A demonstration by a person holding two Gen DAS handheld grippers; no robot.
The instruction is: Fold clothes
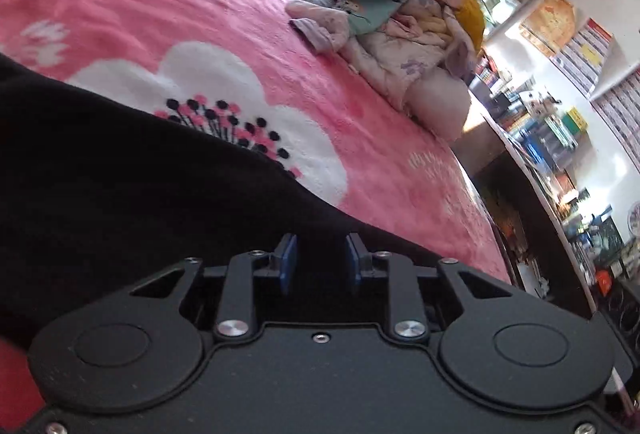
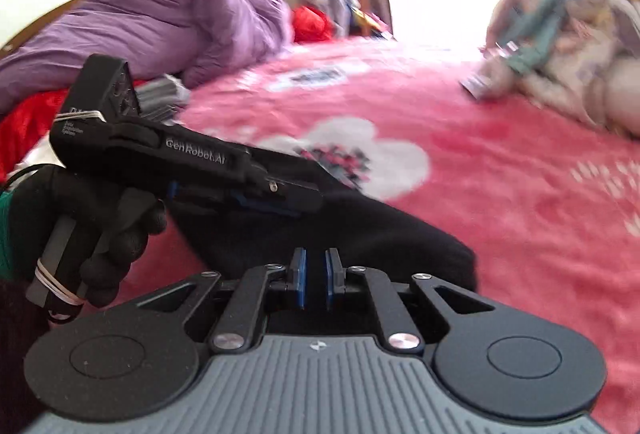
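Left claw (image 1: 317, 259) has its pads apart over the black garment (image 1: 120, 174), gripping nothing. Right claw (image 2: 316, 276), narrowly parted, sits at the garment's edge. Clothes pile (image 1: 384, 14) lies at 1 o'clock on the pink blanket (image 1: 140, 14).

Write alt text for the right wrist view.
Two handheld grippers work a black fabric garment on a pink floral fleece blanket. The right gripper has its jaws narrowly apart; the left gripper reaches in from the left.
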